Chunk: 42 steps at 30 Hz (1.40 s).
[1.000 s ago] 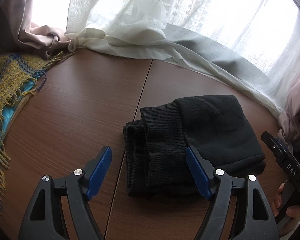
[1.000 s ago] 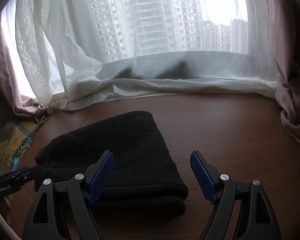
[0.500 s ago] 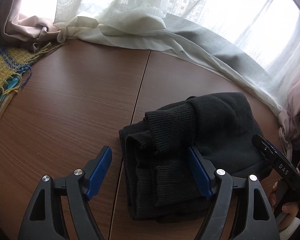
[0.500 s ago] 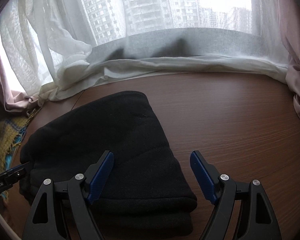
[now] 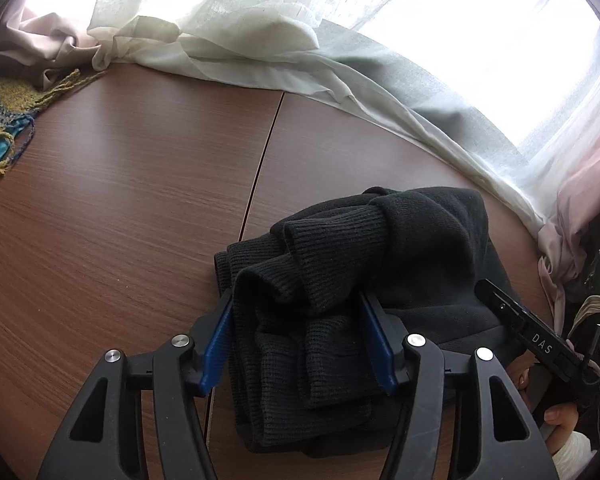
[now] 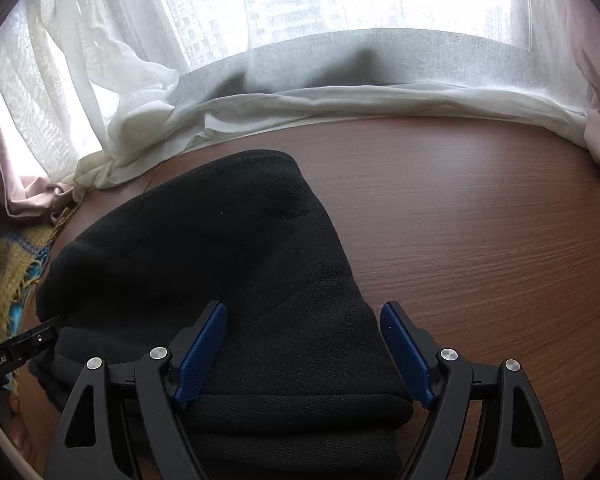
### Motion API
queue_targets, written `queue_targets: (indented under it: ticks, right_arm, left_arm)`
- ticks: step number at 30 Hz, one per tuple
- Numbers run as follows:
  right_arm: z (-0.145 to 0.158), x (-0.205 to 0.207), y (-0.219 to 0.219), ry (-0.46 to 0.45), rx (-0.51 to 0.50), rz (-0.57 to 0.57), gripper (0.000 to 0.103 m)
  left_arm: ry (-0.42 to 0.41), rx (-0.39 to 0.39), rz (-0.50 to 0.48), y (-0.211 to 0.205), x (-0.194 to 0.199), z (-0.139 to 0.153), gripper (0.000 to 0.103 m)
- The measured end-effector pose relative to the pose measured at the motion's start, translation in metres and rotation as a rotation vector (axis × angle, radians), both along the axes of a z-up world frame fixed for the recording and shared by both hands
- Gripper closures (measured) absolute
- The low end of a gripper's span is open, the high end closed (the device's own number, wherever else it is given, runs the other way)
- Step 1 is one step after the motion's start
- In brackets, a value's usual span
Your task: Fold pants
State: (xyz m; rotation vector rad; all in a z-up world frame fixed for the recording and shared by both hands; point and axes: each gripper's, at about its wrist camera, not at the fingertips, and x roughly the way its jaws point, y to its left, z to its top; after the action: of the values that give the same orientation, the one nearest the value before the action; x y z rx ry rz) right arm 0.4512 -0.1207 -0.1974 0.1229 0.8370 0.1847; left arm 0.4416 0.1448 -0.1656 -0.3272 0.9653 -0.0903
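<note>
Folded black knit pants [image 5: 360, 280] with ribbed cuffs lie on a brown wood-grain table [image 5: 140, 200]. The left gripper [image 5: 300, 344] is closing around the cuffs; the right gripper [image 6: 304, 356] stands released, straddling the fold. Sheer white curtains [image 6: 260, 80] bunch behind; a yellow fringed scarf [image 5: 4, 120] lies far left.

Both frames' bottom edges crop the folded pants [image 6: 228, 264].

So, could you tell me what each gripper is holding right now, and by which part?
The left gripper is closing around the ribbed cuff end of the folded black pants. The right gripper holds nothing; its jaws stand open over the smooth folded end.
</note>
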Motion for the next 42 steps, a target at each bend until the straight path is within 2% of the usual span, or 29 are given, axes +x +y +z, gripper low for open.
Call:
queue_targets:
  ticks: [5,8,10,13,15,21,27,35,42]
  right_arm:
    - [-0.002,0.002,0.004,-0.006,-0.025,0.007,0.025]
    - [0.000,0.001,0.008,-0.011,-0.034,0.030,0.037]
    - [0.004,-0.001,0.010,-0.014,-0.029,0.056,0.053]
    - [0.014,-0.003,0.011,-0.017,-0.019,0.058,0.063]
    - [0.022,-0.008,0.012,-0.032,-0.019,0.053,0.065]
    - [0.041,-0.021,0.016,-0.073,-0.034,0.039,0.067]
    - [0.063,-0.039,0.023,-0.124,-0.044,0.035,0.067]
    - [0.089,-0.067,0.042,-0.194,-0.027,0.029,0.067]
    - [0.107,-0.086,0.081,-0.244,0.013,0.037,0.067]
  left_arm:
    - [0.014,-0.055,-0.008,0.006,0.002,-0.003,0.049]
    - [0.007,-0.044,-0.022,0.005,0.000,0.001,0.055]
    - [-0.011,-0.040,-0.031,0.004,-0.001,0.005,0.061]
    - [-0.036,-0.036,-0.056,0.003,-0.001,0.012,0.073]
    - [-0.045,-0.044,-0.071,0.003,-0.001,0.015,0.076]
    - [-0.060,-0.071,-0.070,0.005,-0.002,0.018,0.080]
    - [-0.106,-0.079,-0.089,0.008,-0.009,0.034,0.082]
    - [-0.180,-0.036,-0.116,0.028,-0.023,0.063,0.083]
    - [-0.239,0.023,-0.118,0.070,-0.034,0.093,0.083]
